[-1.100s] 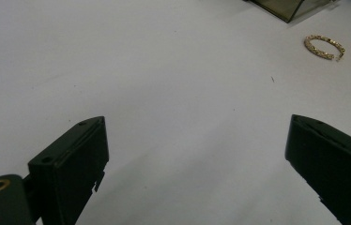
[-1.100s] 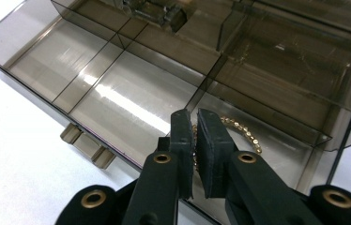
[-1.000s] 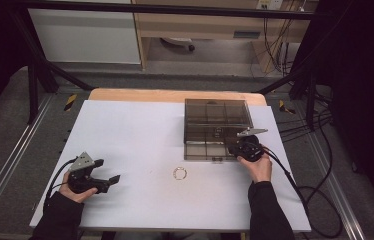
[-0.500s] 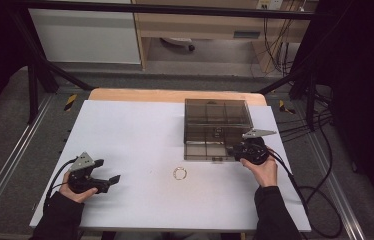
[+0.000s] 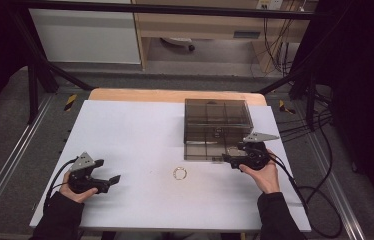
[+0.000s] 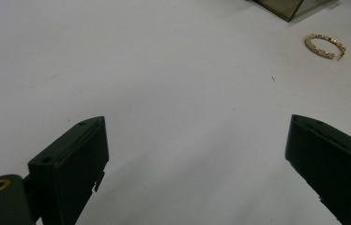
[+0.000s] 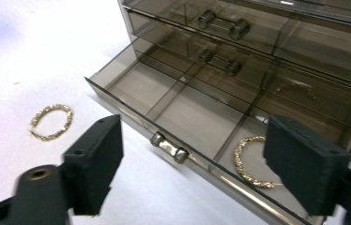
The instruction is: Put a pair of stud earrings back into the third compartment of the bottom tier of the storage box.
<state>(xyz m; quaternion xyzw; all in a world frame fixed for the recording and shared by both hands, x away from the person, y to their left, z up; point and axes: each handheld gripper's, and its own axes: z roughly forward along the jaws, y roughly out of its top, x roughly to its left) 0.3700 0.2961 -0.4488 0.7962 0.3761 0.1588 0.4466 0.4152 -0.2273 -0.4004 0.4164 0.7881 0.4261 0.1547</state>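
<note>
A smoky clear drawer box (image 5: 217, 120) stands right of the table's middle, and its bottom drawer (image 7: 197, 108) is pulled out. One gold bracelet (image 7: 252, 161) lies in the drawer's right compartment. A second gold bracelet (image 5: 179, 173) (image 6: 324, 46) (image 7: 51, 122) lies on the white table in front of the box. My right gripper (image 5: 228, 159) (image 7: 194, 140) hovers open just before the drawer's handle (image 7: 168, 146), holding nothing. My left gripper (image 5: 109, 171) (image 6: 197, 136) rests open near the front left, empty, well short of the loose bracelet.
The white table surface (image 5: 135, 130) spreads wide between the two grippers. The box's two upper drawers (image 7: 220, 23) are pushed in. Cables (image 5: 315, 210) trail off the table's right front. A wooden strip (image 5: 140, 95) runs along the far edge.
My right gripper has drawn back slightly from the box toward the front right. The left gripper and the loose bracelet have stayed put.
</note>
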